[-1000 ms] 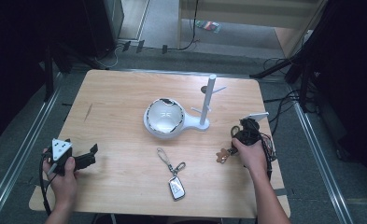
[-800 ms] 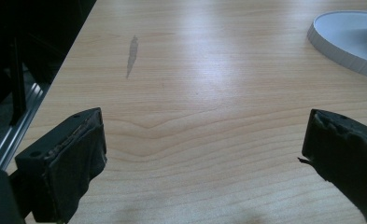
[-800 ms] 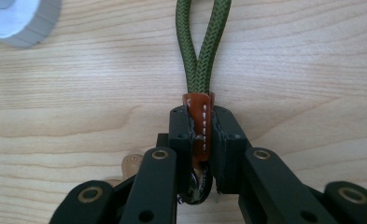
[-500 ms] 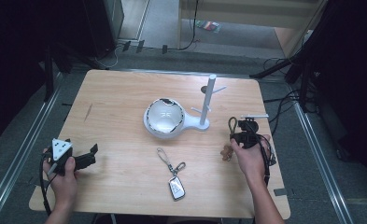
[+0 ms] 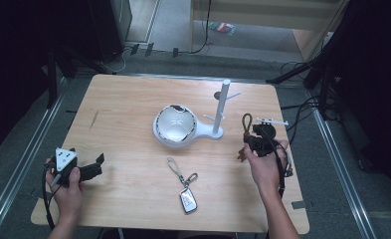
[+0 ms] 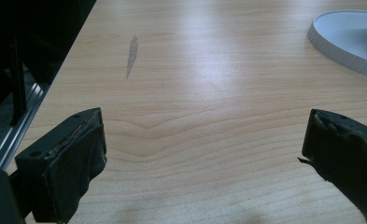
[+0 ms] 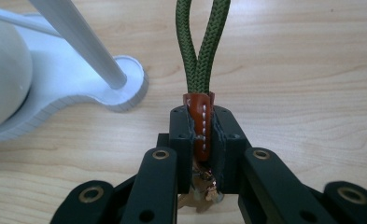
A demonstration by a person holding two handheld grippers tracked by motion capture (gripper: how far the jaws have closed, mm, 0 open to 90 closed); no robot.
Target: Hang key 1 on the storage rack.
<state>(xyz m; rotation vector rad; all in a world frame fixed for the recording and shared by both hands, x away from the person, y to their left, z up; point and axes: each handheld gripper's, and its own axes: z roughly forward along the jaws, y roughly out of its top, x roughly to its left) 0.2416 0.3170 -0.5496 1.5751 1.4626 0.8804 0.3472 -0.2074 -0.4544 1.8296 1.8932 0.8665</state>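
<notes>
My right gripper (image 5: 253, 138) is shut on a keychain with a green cord loop (image 5: 246, 122), held just right of the white peg stand (image 5: 223, 107). In the right gripper view the jaws pinch the loop's orange leather band (image 7: 202, 128), and the green cord (image 7: 202, 46) rises straight up from it. Small metal parts (image 7: 204, 186) hang below the jaws. My left gripper (image 5: 99, 167) rests open at the table's front left. Its pads (image 6: 74, 158) stand wide apart over bare wood, with nothing between them.
The stand's white base (image 7: 120, 88) carries a round white bowl-like ball (image 5: 175, 124) at mid-table; its rim (image 6: 349, 42) appears in the left gripper view. A car key on a carabiner (image 5: 185, 191) lies near the front. A grey streak (image 6: 132, 49) marks the wood.
My right gripper has risen with the keychain and drifted slightly toward the stand, with the green loop now standing clear above it. The left gripper has not moved.
</notes>
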